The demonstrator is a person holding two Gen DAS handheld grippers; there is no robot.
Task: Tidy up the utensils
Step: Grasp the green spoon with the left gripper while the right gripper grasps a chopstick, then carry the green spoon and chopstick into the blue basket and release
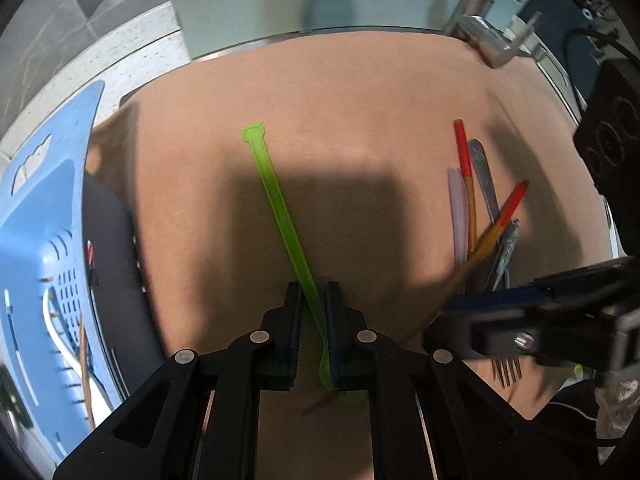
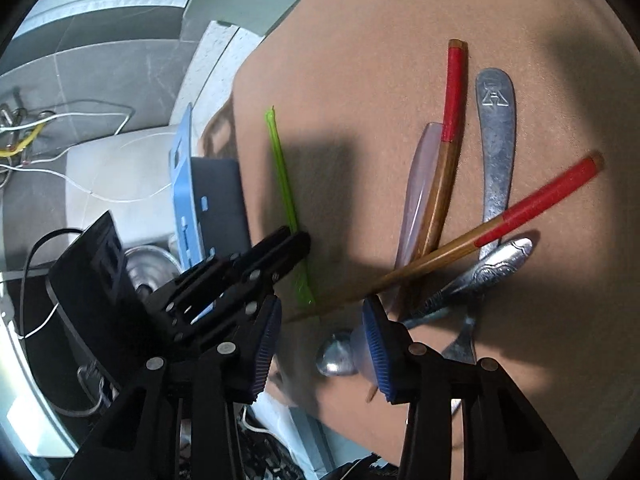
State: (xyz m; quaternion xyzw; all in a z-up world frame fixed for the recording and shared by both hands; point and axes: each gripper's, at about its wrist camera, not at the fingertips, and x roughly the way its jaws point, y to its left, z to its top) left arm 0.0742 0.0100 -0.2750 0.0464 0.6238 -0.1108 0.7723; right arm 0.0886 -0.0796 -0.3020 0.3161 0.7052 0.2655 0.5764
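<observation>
My left gripper (image 1: 314, 296) points down at the brown mat (image 1: 360, 92) and is shut on a long green plastic utensil (image 1: 276, 200), gripping near its lower end. The right wrist view shows the same left gripper (image 2: 298, 238) on the green utensil (image 2: 282, 176). My right gripper (image 2: 323, 301) stands open at the near end of a pile: two wooden red-ended utensils (image 2: 540, 200), a flat metal handle (image 2: 496, 140), an ornate metal handle (image 2: 492, 264), a translucent spoon (image 2: 420, 184). The tip of one wooden utensil and a metal spoon bowl (image 2: 336, 354) lie between the fingers, unpressed.
A blue slotted basket (image 1: 40, 220) holding some utensils stands at the mat's left edge, with a dark box (image 1: 108, 240) beside it. A metal faucet (image 1: 480, 20) rises behind the mat at the far right. Cables lie on the floor (image 2: 60, 128).
</observation>
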